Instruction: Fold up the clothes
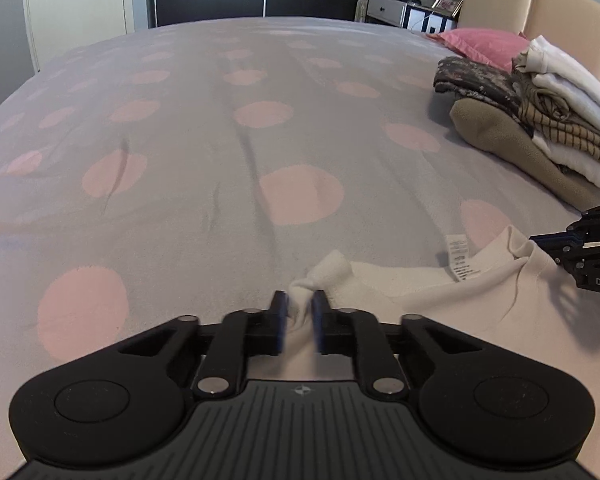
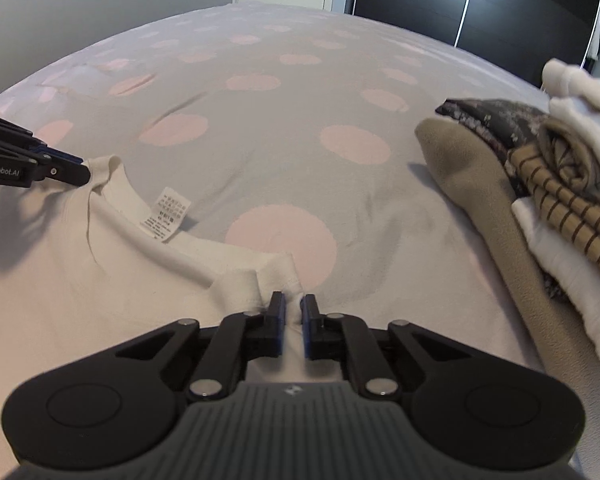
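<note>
A grey bedspread (image 1: 204, 128) carries large pale pink dots, and on it lies a cream shirt (image 2: 80, 280) with a white label (image 2: 165, 214) printed in dark text. The pile (image 1: 540, 120) holds a tan fleece, a dark speckled cloth, a tan piece with dark brown stripes, and white pieces. Black grippers have blue pads (image 1: 281, 320); a pink pillow (image 1: 480, 42) lies beyond.

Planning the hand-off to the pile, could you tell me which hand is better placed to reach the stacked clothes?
Probably the right. Both pinch the top edge of the cream shirt, but the right gripper sits nearer the stack of clothes, while the left gripper holds the far corner.
</note>
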`<state>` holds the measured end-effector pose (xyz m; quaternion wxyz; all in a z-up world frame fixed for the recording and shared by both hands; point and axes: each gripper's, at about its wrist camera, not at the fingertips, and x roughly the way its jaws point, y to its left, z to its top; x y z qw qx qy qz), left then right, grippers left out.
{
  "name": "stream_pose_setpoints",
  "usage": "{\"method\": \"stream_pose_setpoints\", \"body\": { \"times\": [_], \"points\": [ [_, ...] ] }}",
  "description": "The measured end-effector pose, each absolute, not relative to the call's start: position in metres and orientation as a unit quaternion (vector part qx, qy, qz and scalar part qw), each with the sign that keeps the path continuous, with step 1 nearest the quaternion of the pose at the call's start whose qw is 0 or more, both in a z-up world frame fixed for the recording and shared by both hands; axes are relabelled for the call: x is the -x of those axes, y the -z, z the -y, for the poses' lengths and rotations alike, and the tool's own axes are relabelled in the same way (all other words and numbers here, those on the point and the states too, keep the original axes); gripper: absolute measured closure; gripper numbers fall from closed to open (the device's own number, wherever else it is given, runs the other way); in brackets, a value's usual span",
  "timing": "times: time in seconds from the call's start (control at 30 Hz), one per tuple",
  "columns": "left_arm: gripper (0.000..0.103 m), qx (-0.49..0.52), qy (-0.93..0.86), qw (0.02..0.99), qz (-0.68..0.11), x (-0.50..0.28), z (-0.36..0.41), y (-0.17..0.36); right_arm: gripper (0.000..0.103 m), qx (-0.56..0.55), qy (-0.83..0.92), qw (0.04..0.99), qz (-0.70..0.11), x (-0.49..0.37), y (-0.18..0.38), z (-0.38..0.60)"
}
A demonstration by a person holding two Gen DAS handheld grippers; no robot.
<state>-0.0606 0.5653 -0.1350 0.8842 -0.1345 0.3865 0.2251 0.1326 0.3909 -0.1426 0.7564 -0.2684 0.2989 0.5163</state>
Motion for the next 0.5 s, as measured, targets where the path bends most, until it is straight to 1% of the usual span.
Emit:
{"method": "stream_pose_setpoints", "body": {
  "times": [0.1, 0.2, 0.33, 0.37, 0.4, 0.47, 0.5],
  "points": [
    [0.098, 0.129, -0.230, 0.895, -0.360, 0.067, -0.563, 0.124, 0.094, 0.254, -0.500, 0.784, -0.267, -0.135, 0.129, -0.386],
    [0.098, 0.141, -0.234, 0.899, -0.343, 0.064, -0.570, 0.115, 0.094, 0.243, -0.485, 0.800, -0.256, -0.142, 0.121, -0.393],
    [0.097, 0.124, -0.245, 0.885, -0.376, 0.048, -0.570, 0.132, 0.094, 0.287, -0.475, 0.792, -0.253, -0.139, 0.139, -0.409],
    [0.096, 0.121, -0.246, 0.882, -0.384, 0.045, -0.570, 0.138, 0.094, 0.296, -0.472, 0.790, -0.256, -0.138, 0.145, -0.412],
    [0.093, 0.122, -0.249, 0.882, -0.383, 0.045, -0.571, 0.141, 0.093, 0.301, -0.467, 0.789, -0.262, -0.140, 0.150, -0.414],
    [0.091, 0.124, -0.251, 0.881, -0.381, 0.046, -0.572, 0.143, 0.084, 0.296, -0.460, 0.791, -0.275, -0.144, 0.151, -0.413],
    [0.085, 0.127, -0.251, 0.881, -0.380, 0.047, -0.573, 0.143, 0.077, 0.288, -0.457, 0.793, -0.281, -0.147, 0.148, -0.410]
  ]
}}
